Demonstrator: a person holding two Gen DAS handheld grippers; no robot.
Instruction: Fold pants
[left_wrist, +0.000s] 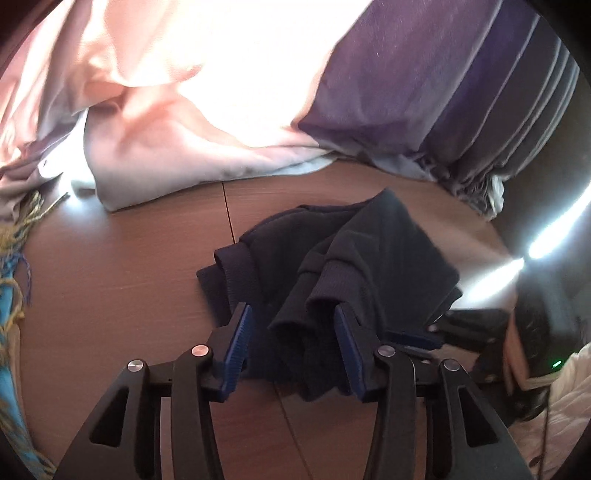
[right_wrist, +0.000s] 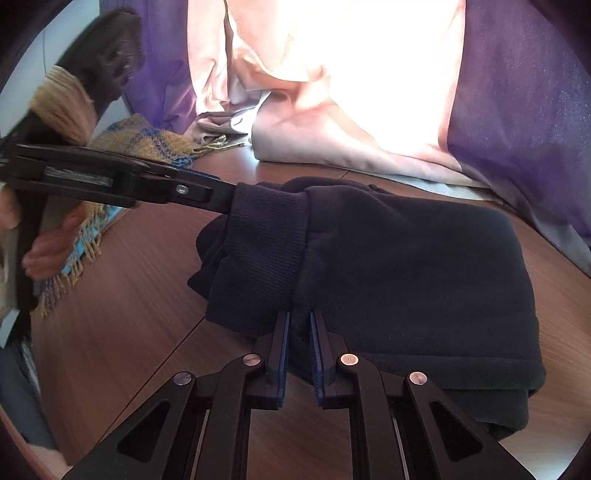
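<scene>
Brown wood worktop (right_wrist: 122, 295) holds the dark blue pants (right_wrist: 406, 266), bunched up right in front of both grippers. The right gripper (right_wrist: 299, 325) is pinched narrow on the pants. The left gripper (left_wrist: 291, 325) is wide, cloth between its fingers. Pink curtains (right_wrist: 332, 74) and purple curtains (right_wrist: 524, 110) hang beyond.

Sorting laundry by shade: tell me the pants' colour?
Dark navy pants, seen best from the right wrist.
</scene>
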